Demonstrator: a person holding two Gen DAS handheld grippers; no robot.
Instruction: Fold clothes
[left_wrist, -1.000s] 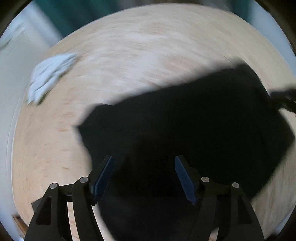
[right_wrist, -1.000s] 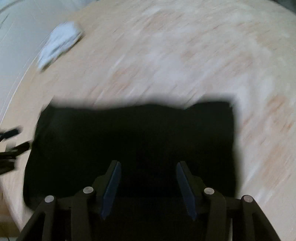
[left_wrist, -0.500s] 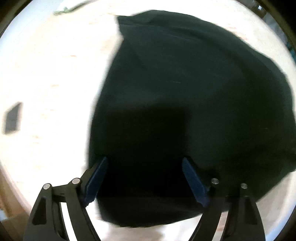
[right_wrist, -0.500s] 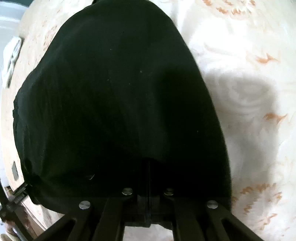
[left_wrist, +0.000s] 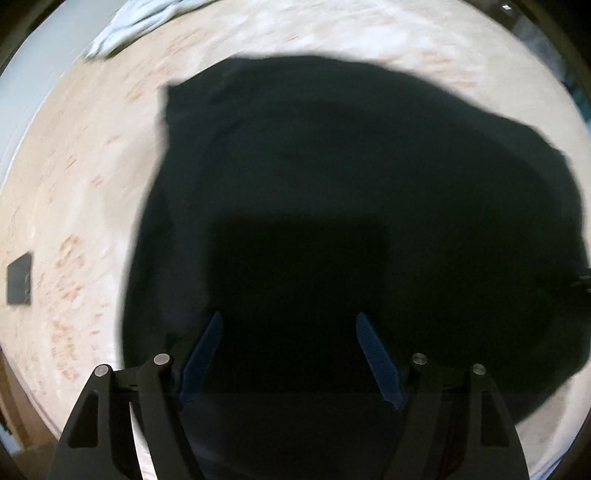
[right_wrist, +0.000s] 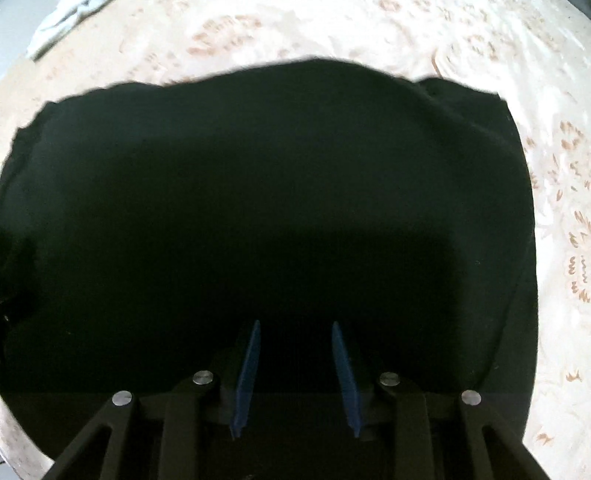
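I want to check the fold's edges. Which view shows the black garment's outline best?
The right wrist view: the black garment shows its far edge and right side sharply against the patterned tablecloth. The left wrist view shows the garment too, but motion blur smears its outline.

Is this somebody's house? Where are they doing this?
Probably a home: a black garment lies spread on a cream floral-patterned cloth, perhaps a bedspread or tablecloth, with pale crumpled laundry at the far edge.
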